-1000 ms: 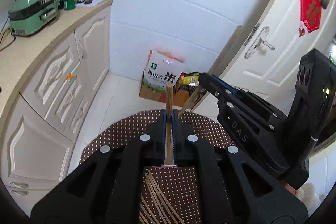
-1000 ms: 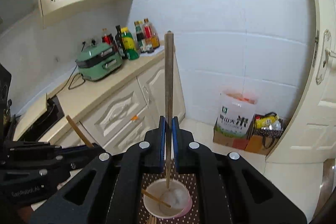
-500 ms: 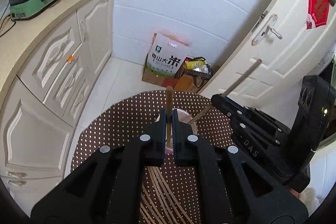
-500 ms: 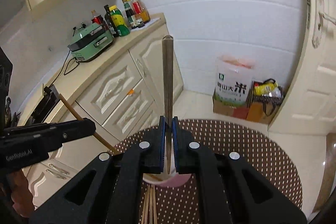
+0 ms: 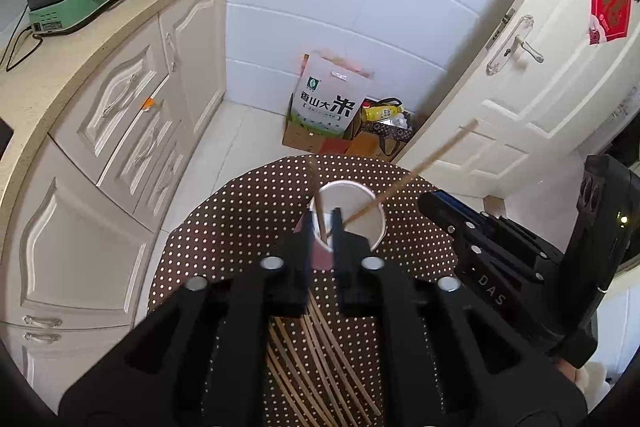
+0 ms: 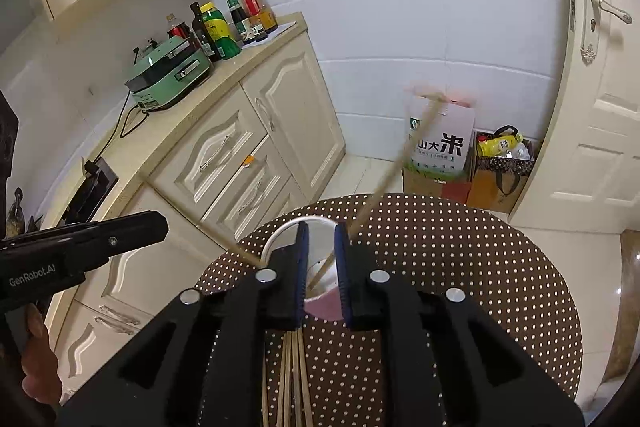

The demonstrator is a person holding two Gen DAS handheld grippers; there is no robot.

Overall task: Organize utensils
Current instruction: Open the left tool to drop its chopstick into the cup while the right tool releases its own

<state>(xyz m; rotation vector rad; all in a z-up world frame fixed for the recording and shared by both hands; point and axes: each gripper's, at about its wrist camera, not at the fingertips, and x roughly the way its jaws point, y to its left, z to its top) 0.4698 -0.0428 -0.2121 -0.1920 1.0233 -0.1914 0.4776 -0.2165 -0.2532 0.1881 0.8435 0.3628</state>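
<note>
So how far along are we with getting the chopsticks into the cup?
Done: two chopsticks lean in the white paper cup on the dotted table. In hand: nothing gripped; the left tool and right tool are opening above the cup, releasing them. Left: a pile of loose chopsticks lies on the table beneath the tools.

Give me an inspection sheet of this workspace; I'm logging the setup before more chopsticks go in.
Surface: round dotted table.
Job's things: two chopsticks lean in the cup; loose chopsticks lie on the table.
Clutter: nothing seen on the table.
Grippers: left gripper and right gripper over the cup, jaws opening, chopsticks released.
Cables: black cord from the green cooker.
Surroundings: counter bottles, rice bag, door.
</note>
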